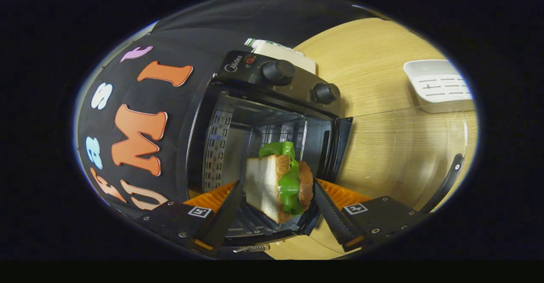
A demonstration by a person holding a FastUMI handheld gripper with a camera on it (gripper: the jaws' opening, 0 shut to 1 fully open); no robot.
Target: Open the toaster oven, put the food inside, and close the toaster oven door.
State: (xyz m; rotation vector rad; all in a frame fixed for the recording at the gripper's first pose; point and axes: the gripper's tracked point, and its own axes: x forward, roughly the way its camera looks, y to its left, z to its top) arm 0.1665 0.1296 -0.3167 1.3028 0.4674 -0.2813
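A sandwich [272, 185] of white bread, green lettuce and a brown filling sits between my fingers. My gripper [278, 186] is shut on it, one finger against the bread face and the other against the brown side. Just beyond it stands the black toaster oven [238, 68] with two knobs [278, 71], seen tilted. Its cavity [238, 138] is open and shows metal walls with a perforated side panel. The glass door [403, 155] is swung fully open over the table, its dark handle [451, 180] at the outer edge. The sandwich hangs at the mouth of the cavity.
The oven stands on a light wooden table [374, 58]. A white slotted appliance [440, 85] lies on the table beyond the door. A white box [284, 52] sits behind the oven. Black booth cloth [182, 45] closes off the other side.
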